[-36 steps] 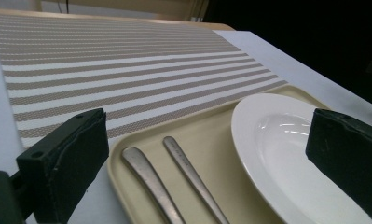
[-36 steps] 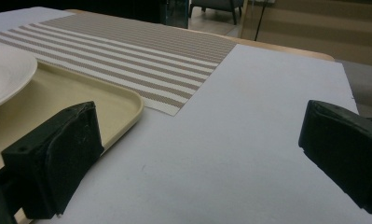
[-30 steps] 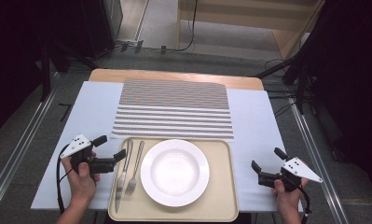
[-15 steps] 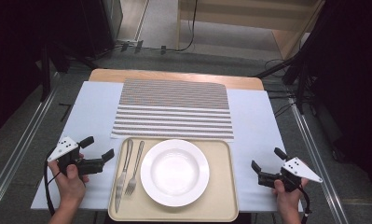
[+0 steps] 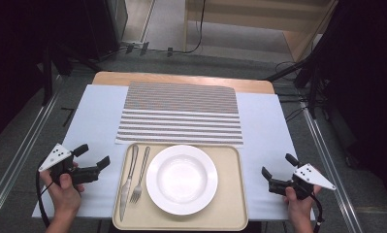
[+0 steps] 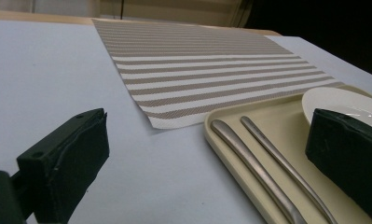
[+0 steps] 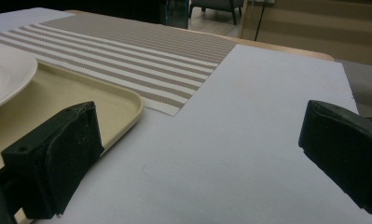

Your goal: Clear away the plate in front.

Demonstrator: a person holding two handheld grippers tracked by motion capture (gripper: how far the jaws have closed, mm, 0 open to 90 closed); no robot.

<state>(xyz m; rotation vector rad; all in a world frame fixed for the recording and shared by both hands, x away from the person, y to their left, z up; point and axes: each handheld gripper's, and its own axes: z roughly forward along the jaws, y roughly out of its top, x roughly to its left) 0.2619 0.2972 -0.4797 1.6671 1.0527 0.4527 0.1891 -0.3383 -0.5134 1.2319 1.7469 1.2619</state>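
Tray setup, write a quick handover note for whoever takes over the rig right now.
Left claw: open, holding nothing, just left of the tray.
Right claw: open, holding nothing, right of the tray.
Knife, fork and plate all lie in the tray; the striped mat behind it is bare.
Done: nothing lifted out.
Left: probably moving plate and cutlery onto the mat; the left claw is nearest the knife.

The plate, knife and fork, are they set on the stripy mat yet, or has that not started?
Not started. The plate, knife and fork all lie on the tray, and the stripy mat is bare. The left gripper is open beside the tray near the cutlery, holding nothing; the right gripper is open too. Everything is left to move.
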